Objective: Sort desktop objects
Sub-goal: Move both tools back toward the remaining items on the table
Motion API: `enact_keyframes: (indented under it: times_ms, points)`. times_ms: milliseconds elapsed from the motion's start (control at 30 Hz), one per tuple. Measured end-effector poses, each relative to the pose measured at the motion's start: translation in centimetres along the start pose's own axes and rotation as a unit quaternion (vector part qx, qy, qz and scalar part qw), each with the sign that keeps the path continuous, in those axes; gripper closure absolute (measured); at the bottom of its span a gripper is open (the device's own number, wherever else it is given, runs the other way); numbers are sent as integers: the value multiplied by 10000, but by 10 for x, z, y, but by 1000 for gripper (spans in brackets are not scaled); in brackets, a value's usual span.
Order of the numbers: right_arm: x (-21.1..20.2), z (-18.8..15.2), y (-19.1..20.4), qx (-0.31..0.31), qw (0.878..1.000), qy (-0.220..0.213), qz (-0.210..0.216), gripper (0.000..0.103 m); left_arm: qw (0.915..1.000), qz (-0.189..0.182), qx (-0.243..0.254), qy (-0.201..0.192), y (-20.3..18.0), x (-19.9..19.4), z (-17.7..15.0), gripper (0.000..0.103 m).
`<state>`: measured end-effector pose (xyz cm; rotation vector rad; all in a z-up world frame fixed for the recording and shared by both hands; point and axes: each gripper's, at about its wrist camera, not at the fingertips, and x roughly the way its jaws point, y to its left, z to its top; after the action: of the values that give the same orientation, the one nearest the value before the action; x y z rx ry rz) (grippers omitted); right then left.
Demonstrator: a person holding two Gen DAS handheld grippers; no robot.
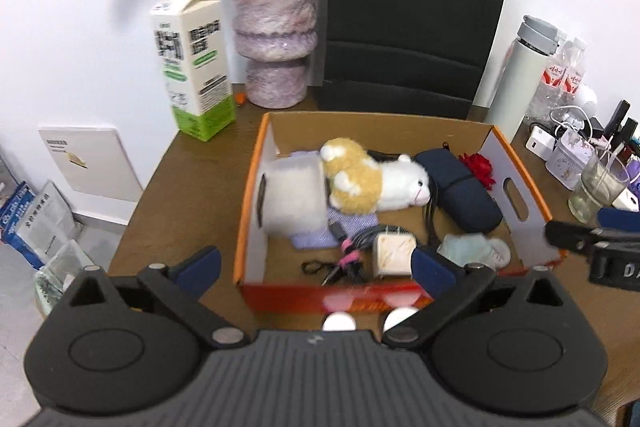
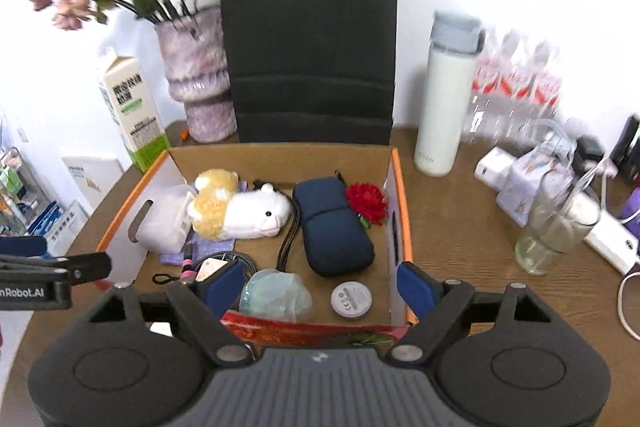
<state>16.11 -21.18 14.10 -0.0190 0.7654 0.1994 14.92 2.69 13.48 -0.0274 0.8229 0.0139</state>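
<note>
An orange-rimmed cardboard box (image 1: 249, 195) (image 2: 405, 203) stands on the brown desk. Inside lie a yellow-and-white plush toy (image 1: 372, 183) (image 2: 240, 211), a navy pouch (image 1: 460, 187) (image 2: 332, 227), a red flower (image 2: 368, 203), a white roll (image 1: 292, 199), a purple cloth (image 1: 352, 223), cables (image 1: 352, 259), a white charger (image 1: 394, 253), a pale blue crumpled bag (image 2: 276, 295) and a round tin (image 2: 351, 299). My left gripper (image 1: 318, 265) hangs open over the box's front left corner. My right gripper (image 2: 320, 287) is open above the front wall, holding nothing.
Behind the box stand a milk carton (image 1: 192, 67), a purple vase with flowers (image 1: 276, 35), a black paper bag (image 1: 412, 19) and a white flask (image 2: 442, 99). To the right are water bottles (image 2: 516, 91), a glass (image 2: 556, 227), small boxes and white cables. The desk's left edge drops to floor clutter.
</note>
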Motion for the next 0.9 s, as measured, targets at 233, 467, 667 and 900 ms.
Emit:
enact_keyframes:
  times_ms: [233, 467, 667, 900]
  points:
    - [-32, -69, 3, -245, 9983, -524, 15, 15, 9973, 556, 199, -445, 0, -16, -75, 0]
    - [-59, -165, 19, -1297, 9900, -528, -159, 12, 9931, 354, 620, -926, -1, -55, -152, 0]
    - [-89, -250, 34, -2062, 9759, -706, -96, 11, 9917, -130, 697, -1075, -11, -95, -247, 0]
    - [-148, -333, 33, -1503, 9748, -1615, -346, 10, 9900, -176, 255, -1379, -10, -143, -331, 0]
